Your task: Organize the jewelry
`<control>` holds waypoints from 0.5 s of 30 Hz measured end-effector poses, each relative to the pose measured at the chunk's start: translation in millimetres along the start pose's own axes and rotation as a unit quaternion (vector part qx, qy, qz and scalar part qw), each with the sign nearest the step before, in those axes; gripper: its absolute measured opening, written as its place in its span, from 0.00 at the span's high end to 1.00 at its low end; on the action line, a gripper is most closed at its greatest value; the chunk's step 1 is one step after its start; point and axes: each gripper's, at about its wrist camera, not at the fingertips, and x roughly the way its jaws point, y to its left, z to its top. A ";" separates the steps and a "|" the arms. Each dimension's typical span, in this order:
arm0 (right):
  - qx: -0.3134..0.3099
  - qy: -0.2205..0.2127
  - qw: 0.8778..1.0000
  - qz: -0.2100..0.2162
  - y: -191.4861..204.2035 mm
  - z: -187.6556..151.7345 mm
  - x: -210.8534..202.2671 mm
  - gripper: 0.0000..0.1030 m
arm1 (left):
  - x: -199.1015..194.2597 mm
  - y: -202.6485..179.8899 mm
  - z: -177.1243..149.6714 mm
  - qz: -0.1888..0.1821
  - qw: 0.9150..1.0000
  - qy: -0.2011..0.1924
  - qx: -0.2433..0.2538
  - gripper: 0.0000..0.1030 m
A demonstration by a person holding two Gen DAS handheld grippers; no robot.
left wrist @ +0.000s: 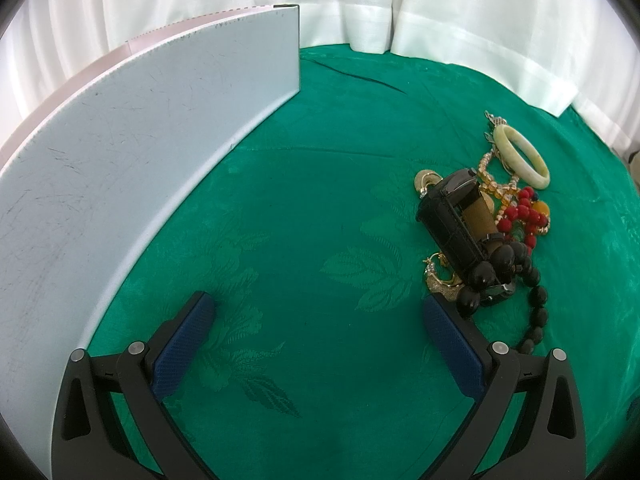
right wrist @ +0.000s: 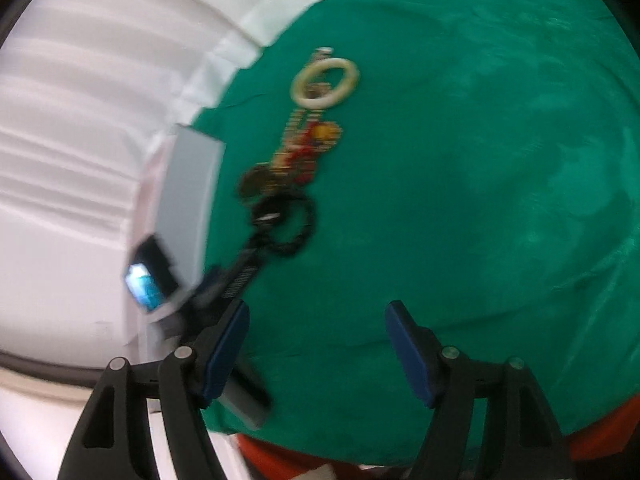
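A heap of jewelry lies on the green cloth (left wrist: 320,200). It holds a pale jade bangle (left wrist: 538,178), red beads (left wrist: 520,216), a black watch (left wrist: 452,220) on a tan cushion, black beads (left wrist: 516,264) and gold earrings (left wrist: 440,284). My left gripper (left wrist: 318,302) is open over bare cloth, its right finger just short of the black beads. The right wrist view is blurred. My right gripper (right wrist: 317,308) is open with only cloth between its fingers. The bangle (right wrist: 320,102) and black beads (right wrist: 304,228) lie well ahead of it.
A tall pale box wall (left wrist: 120,152) curves along the left of the cloth. The box (right wrist: 188,192) also shows left of the heap, with the other gripper's body (right wrist: 152,276) near it. White curtain (left wrist: 440,8) hangs behind. Something orange (right wrist: 280,456) lies below the cloth's near edge.
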 end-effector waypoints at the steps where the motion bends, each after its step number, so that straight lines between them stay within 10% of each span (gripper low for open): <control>1: -0.003 -0.001 1.000 -0.007 -1.0 -0.6 1.2 0.30 | 1.7 0.0 0.5 0.000 1.000 0.000 0.000 0.00; 15: -0.125 -0.042 0.990 -0.055 33.3 -23.1 -9.2 0.30 | 0.8 0.6 0.7 0.000 1.000 0.000 0.000 0.00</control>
